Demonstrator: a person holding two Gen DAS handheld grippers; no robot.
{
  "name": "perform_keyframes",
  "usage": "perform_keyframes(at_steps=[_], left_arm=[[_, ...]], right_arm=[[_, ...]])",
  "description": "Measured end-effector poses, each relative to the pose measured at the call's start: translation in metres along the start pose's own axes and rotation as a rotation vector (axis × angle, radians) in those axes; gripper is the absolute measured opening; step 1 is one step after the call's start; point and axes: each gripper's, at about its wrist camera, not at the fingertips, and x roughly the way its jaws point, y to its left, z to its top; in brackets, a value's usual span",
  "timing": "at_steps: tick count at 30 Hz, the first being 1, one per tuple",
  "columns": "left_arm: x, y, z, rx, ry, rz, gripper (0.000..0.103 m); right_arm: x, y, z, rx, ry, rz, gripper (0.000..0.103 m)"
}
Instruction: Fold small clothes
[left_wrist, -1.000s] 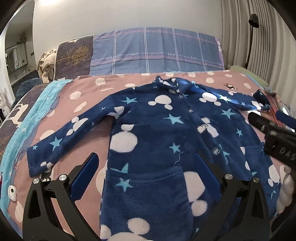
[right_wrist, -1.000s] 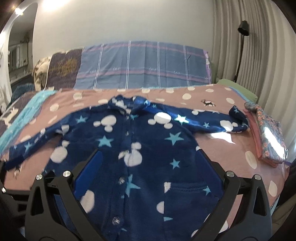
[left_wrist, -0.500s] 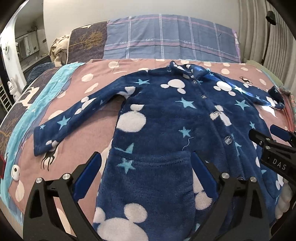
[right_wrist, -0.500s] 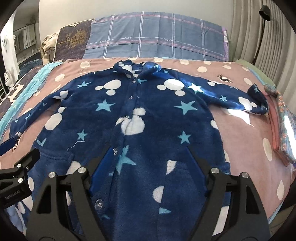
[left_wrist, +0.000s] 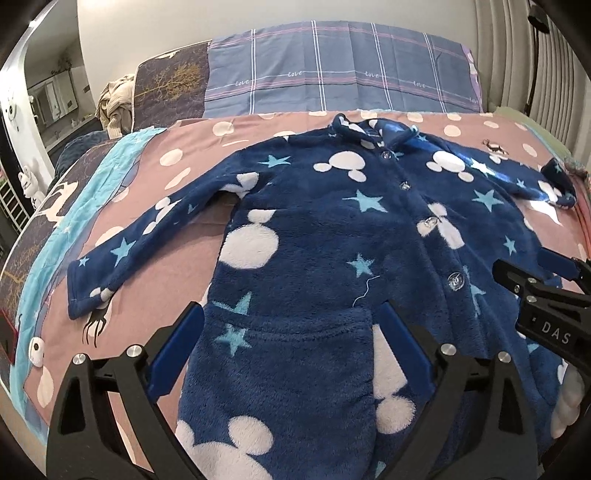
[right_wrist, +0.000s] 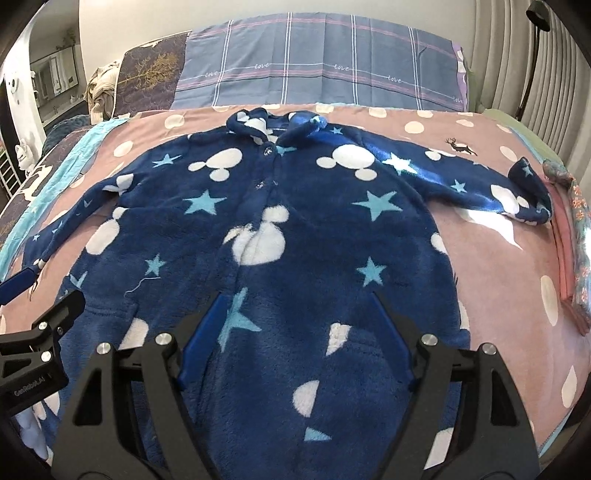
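Above flat blue robe (left_wrist: 332, 236), both hand-held grippers nearer, jaws apart

The left gripper (left_wrist: 291, 347) is a matte black frame with triangular cut-outs in each arm, round silver screw heads set near the finger roots, and flat royal-blue pads (left_wrist: 177, 349) lining the inner faces of its two fingers. The right gripper (right_wrist: 295, 334) is built alike: black cut-out frame, silver screws, blue pads (right_wrist: 393, 332). Seen from across, each body shows small white lettering on its black side, "DAS" on the right one and "GenRobot.AI" on the left one
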Motion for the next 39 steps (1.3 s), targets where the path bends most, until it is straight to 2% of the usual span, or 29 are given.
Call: perform_keyframes(at_steps=[13,15,17,19,20,22,23,25,28,30,33,34,35,37,39], left_arm=[[0.029,0.010,0.005,-0.016,0.056,0.042,0.096],[0.034,0.014,0.006,-0.023,0.065,0.044,0.092],[0.039,0.024,0.007,-0.054,0.080,0.039,0.083],[0.046,0.055,0.007,-0.165,0.101,0.013,0.073],[0.050,0.079,0.006,-0.258,0.114,-0.017,0.067],[0.059,0.131,-0.001,-0.475,0.126,-0.100,0.062],[0.066,0.165,-0.009,-0.620,0.121,-0.151,0.062],[0.079,0.218,-0.026,-0.842,0.112,-0.192,0.062],[0.097,0.269,-0.051,-1.086,0.107,-0.226,0.062],[0.111,0.289,-0.062,-1.202,0.096,-0.257,0.062],[0.121,0.307,-0.059,-1.271,0.050,-0.237,0.062],[0.123,0.313,-0.054,-1.281,0.023,-0.212,0.056],[0.127,0.319,-0.050,-1.275,0.002,-0.194,0.034],[0.130,0.324,-0.034,-1.238,-0.022,-0.165,0.010],[0.125,0.324,-0.016,-1.201,-0.063,-0.165,0.009]], right_arm=[[0.028,0.009,0.013,-0.048,0.018,0.011,0.079],[0.032,0.008,0.014,-0.044,0.027,0.015,0.079],[0.036,0.006,0.015,-0.037,0.035,0.017,0.079],[0.038,0.002,0.017,-0.025,0.039,0.014,0.079],[0.038,0.000,0.017,-0.021,0.038,0.011,0.079],[0.039,-0.006,0.018,-0.010,0.034,0.000,0.079],[0.040,-0.007,0.019,-0.007,0.033,-0.002,0.079],[0.041,-0.010,0.021,-0.002,0.030,-0.008,0.079],[0.043,-0.009,0.023,0.000,0.026,-0.001,0.079],[0.043,-0.006,0.024,-0.005,0.020,0.003,0.079],[0.040,-0.005,0.026,-0.007,0.015,0.002,0.079],[0.039,-0.005,0.026,-0.007,0.012,0.002,0.079],[0.037,-0.005,0.027,-0.006,0.006,0.002,0.079],[0.034,-0.007,0.027,0.000,-0.003,0.001,0.079],[0.032,-0.011,0.028,0.011,-0.009,0.003,0.079]])
